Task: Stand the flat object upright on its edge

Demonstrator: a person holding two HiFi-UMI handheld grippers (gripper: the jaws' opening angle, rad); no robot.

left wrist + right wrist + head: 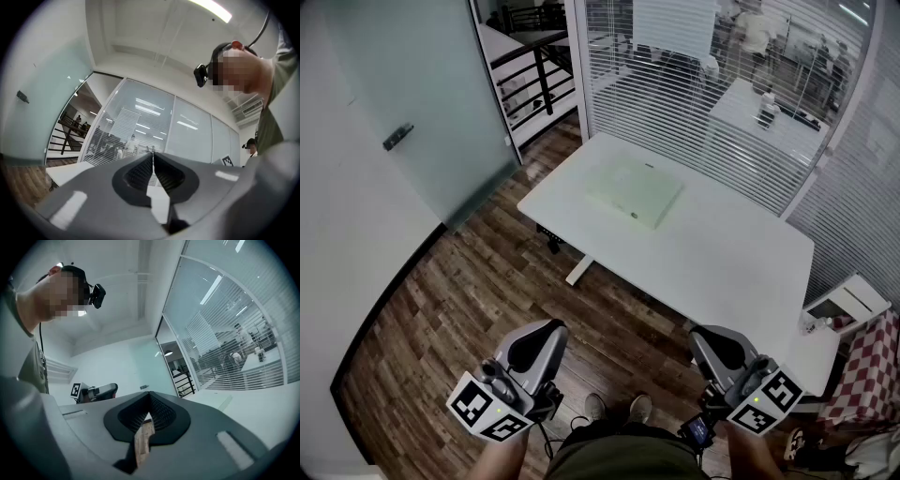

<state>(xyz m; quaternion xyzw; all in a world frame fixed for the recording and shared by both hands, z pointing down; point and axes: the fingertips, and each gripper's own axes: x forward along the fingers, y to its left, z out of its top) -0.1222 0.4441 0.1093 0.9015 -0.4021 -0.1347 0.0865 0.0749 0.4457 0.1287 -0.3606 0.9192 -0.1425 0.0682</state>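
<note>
The flat object (pixel 635 191) is a pale green square slab that lies flat on the white table (pixel 722 262), toward its far left part. Both grippers hang low by the person's body over the wooden floor, well short of the table. My left gripper (pixel 551 327) is shut with nothing in it, and in the left gripper view its jaws (pixel 153 157) meet in a thin line. My right gripper (pixel 697 335) is also shut and empty, its tips (pixel 150 395) touching. The right gripper view shows the slab as a thin pale strip (pixel 225 402).
A frosted glass door with a handle (pixel 397 137) stands at the left. A glass wall with blinds (pixel 694 84) runs behind the table. A small white cabinet (pixel 848 305) and a red checked cloth (pixel 868 375) sit at the right. The person's shoes (pixel 617 408) stand on the floor.
</note>
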